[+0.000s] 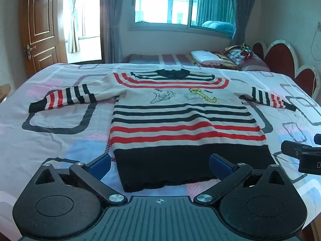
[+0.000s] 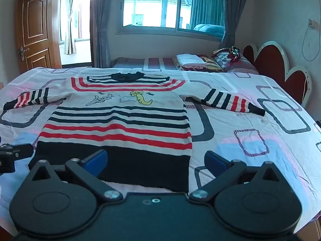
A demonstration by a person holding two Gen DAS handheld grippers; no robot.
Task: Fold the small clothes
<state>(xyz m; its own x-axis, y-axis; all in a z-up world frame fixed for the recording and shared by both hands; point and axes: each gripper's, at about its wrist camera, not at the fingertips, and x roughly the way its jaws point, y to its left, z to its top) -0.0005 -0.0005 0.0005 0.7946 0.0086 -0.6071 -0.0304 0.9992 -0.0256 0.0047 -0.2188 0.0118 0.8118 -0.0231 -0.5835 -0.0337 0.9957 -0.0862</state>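
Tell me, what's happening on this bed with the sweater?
A person holds tongs in each hand, about to fold a small striped sweater spread flat on the bed, sleeves out. The left tongs and right tongs are both open near the black hem, gripping nothing. No fold has been made.

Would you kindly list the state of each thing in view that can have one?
sweater: spread flat on the bed, unfolded, sleeves out to both sides
left gripper: open, holding nothing
right gripper: open, holding nothing
door: open
folded linens: stacked at the far side
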